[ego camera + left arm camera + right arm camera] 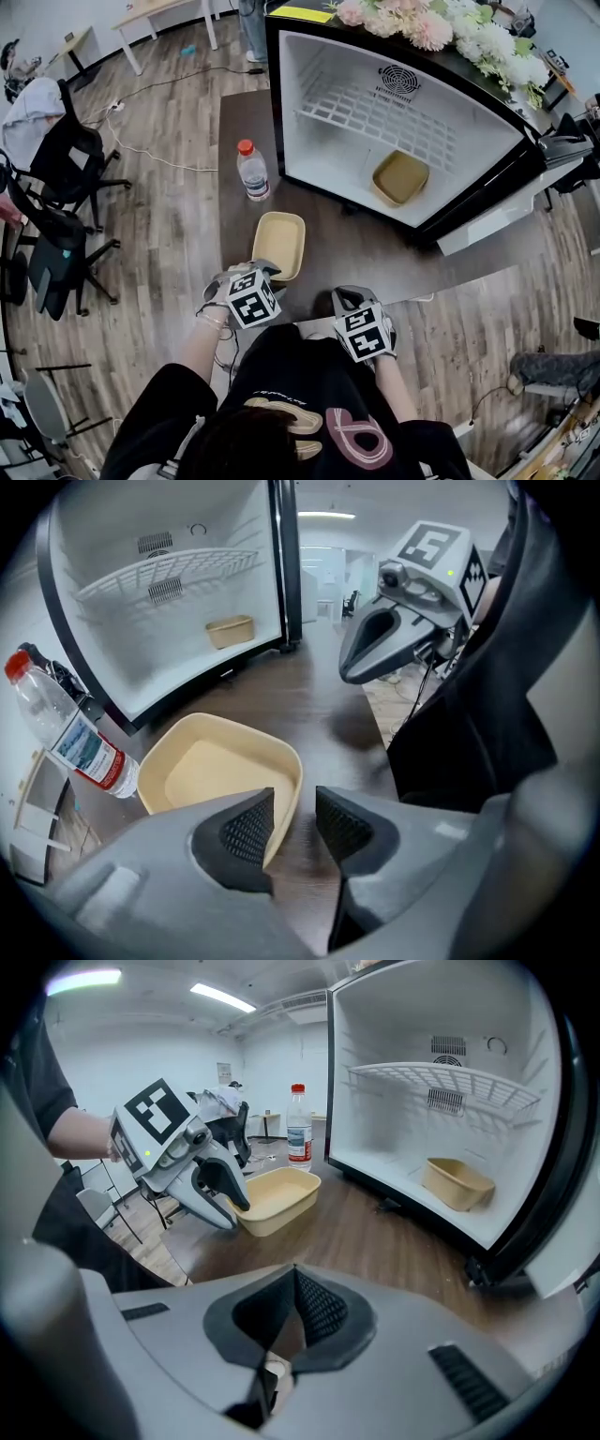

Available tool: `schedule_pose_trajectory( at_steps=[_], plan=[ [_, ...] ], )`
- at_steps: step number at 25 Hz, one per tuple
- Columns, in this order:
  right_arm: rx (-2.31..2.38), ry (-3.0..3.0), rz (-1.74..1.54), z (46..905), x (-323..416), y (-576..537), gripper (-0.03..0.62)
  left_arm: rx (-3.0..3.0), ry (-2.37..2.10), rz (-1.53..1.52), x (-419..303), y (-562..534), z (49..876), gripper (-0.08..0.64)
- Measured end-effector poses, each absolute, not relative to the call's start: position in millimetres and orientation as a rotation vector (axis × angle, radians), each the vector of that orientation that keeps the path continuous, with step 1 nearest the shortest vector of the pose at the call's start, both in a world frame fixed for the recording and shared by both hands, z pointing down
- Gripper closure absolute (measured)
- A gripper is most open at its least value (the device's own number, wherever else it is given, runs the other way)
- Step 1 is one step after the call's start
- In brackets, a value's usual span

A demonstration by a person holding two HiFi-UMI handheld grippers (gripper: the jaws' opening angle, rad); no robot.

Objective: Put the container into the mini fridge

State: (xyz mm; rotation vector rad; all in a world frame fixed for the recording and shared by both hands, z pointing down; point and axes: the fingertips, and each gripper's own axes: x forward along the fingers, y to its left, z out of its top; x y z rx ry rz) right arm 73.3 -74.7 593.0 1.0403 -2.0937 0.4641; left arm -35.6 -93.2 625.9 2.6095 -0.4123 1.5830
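On the table [356,253], before the open fridge [281,94], the container [278,246] lies with its near rim at the left gripper's [295,810] spread jaws, apparently for pinching; right gripper [293,1283], jaws pressed together, waits empty.

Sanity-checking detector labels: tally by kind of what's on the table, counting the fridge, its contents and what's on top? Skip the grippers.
Beige containers: 2, near container and far container
Water bottle: 1
Mini fridge: 1
Flower arrangement: 1
Total: 5
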Motion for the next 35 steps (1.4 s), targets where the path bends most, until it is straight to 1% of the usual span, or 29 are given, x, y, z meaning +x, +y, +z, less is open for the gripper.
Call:
schedule_pose_trajectory(
  at_steps=[5, 7, 8, 14, 23, 27, 35],
  plan=[
    [1.041, -2.08, 0.488, 596, 77, -71, 0.584, 2.592, -0.422, 1.629, -32, -97, 636, 0.43],
    [1.045, -2.082, 0.492, 595, 78, -72, 0.584, 2.603, -0.446, 1.62, -30, -98, 637, 0.459],
    [1.047, -2.083, 0.491, 595, 79, -72, 0.584, 2.613, -0.462, 1.607, -29, -100, 636, 0.496],
    [1.039, -2.082, 0.502, 596, 82, -70, 0.583, 2.666, -0.501, 1.537, -17, -104, 627, 0.535],
    [1.006, -2.083, 0.492, 598, 80, -64, 0.584, 2.675, -0.408, 1.53, -12, -103, 609, 0.538],
    [0.968, -2.076, 0.426, 595, 76, -61, 0.583, 2.756, -0.381, 1.492, 1, -105, 585, 0.538],
    [0.972, -2.078, 0.441, 594, 72, -58, 0.584, 2.843, -0.3, 1.491, 23, -117, 557, 0.54]
  ],
)
